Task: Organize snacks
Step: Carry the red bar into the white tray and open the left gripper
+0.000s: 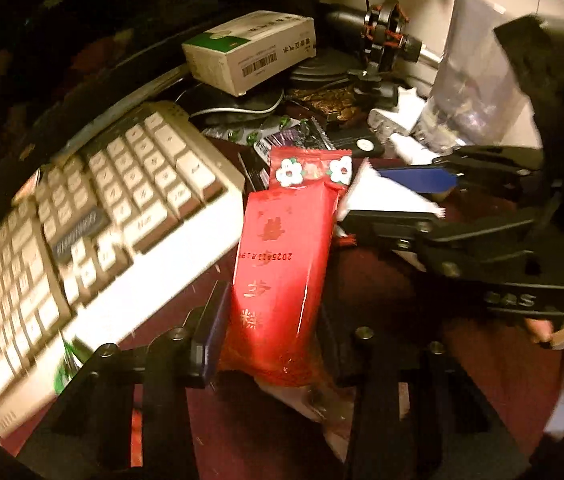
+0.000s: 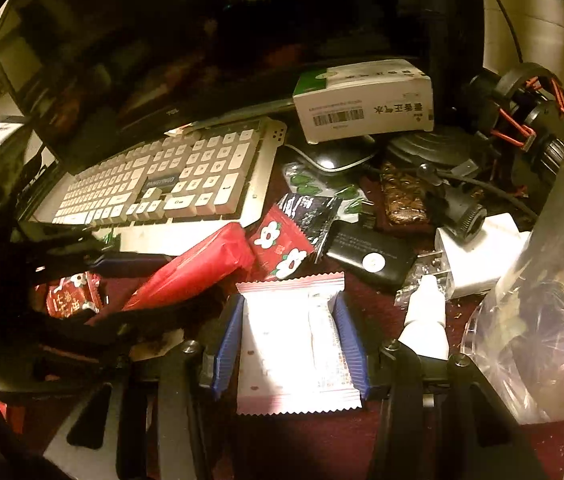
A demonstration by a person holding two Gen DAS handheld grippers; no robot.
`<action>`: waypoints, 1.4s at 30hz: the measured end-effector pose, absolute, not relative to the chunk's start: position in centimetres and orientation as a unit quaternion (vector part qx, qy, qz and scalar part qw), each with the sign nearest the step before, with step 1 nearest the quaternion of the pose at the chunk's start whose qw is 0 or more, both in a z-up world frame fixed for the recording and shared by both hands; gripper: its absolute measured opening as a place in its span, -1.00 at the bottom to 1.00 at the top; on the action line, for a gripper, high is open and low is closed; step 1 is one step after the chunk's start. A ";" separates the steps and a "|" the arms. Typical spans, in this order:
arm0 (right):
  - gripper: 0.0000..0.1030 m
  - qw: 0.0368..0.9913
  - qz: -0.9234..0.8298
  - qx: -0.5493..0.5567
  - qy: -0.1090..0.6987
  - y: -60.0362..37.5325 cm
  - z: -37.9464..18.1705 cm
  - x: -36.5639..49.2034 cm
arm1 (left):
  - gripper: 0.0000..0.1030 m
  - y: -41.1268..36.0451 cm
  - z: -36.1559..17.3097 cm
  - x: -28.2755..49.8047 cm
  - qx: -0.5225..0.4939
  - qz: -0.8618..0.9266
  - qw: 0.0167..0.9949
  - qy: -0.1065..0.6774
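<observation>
A long red snack packet [image 1: 282,272] with gold characters stands tilted between the fingers of my left gripper [image 1: 270,320], whose blue pad [image 1: 210,320] presses its side; the gripper is shut on it. From the right wrist view the same red packet [image 2: 194,272] slants up from the left gripper [image 2: 122,280]. My right gripper [image 2: 290,320] is shut on a white snack packet [image 2: 294,340] with pink zigzag ends, its blue pads [image 2: 228,344] against both sides. A small red packet with white flowers [image 2: 278,248] lies just beyond on the dark red tabletop.
A beige keyboard [image 2: 170,180] fills the left. Behind lie a white box [image 2: 362,100], a mouse, a dark purple packet [image 2: 310,208], another small red packet [image 2: 70,296], a black power bank [image 2: 366,256], a white charger [image 2: 482,256], a dropper bottle [image 2: 426,320] and a clear jar [image 2: 542,340].
</observation>
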State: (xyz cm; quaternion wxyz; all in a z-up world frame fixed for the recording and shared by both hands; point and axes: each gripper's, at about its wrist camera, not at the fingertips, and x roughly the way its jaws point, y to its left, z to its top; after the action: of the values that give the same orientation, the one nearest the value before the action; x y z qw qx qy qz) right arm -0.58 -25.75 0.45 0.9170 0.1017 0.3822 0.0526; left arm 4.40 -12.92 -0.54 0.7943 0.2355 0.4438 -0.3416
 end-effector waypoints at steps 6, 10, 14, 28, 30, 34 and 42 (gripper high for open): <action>-0.08 0.917 0.064 0.081 0.386 -24.6 0.3 -0.5 | -0.32 -8.8 -0.8 1.4 0.194 -0.310 0.805 0.467; -0.08 0.911 0.075 0.057 0.401 -22.5 0.1 -0.4 | -0.32 -6.3 -0.9 -0.7 0.173 -0.294 0.814 0.470; -0.08 0.903 0.081 0.055 0.417 -20.6 0.1 -1.4 | -0.36 -5.2 0.3 -3.9 0.153 -0.286 0.824 0.464; -0.09 0.869 0.197 0.206 0.406 -18.2 1.8 -5.6 | -0.70 1.7 1.3 -7.0 0.049 -0.288 0.847 0.443; -0.09 0.865 0.206 0.211 0.405 -16.8 2.0 -5.3 | -0.71 2.8 0.8 -6.6 0.037 -0.273 0.850 0.449; -0.09 0.862 0.210 0.213 0.409 -14.0 1.9 -4.7 | -0.70 4.2 0.4 -6.2 0.010 -0.268 0.850 0.452; -0.09 0.862 0.217 0.227 0.397 -11.0 2.3 -4.1 | -0.75 5.6 1.0 -7.0 -0.014 -0.281 0.862 0.422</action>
State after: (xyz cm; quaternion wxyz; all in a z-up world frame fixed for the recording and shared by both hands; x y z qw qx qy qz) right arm -4.06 -10.97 2.31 0.8622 0.2269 0.3974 0.2173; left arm -6.96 5.57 1.05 0.8616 -0.0137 0.4224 -0.2812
